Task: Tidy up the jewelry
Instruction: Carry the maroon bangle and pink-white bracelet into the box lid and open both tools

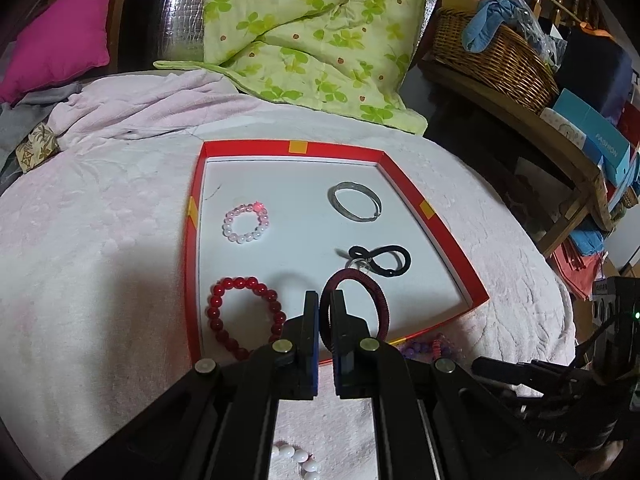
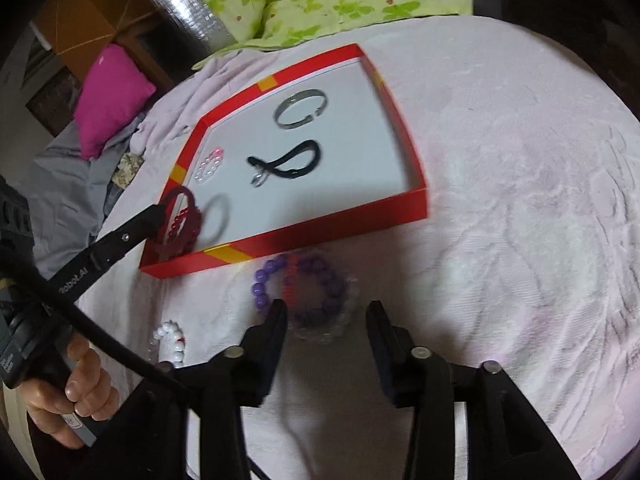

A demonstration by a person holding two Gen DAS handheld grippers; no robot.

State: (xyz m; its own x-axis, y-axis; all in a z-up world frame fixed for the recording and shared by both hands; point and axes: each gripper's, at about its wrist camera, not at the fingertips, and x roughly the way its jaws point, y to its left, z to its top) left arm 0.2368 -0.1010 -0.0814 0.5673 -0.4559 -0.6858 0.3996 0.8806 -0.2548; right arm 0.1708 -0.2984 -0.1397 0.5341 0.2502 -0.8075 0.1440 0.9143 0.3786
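Shallow red cardboard tray with white floor, mid-frame in the left wrist view. Inside: pink-and-white pearl bead bracelet left of centre, open silver bangle upper right, looped black cord below it, glossy red bead bracelet lower left, dark maroon braided band upright, lifted above the floor.

Seven bracelets — one tray — two grippers.
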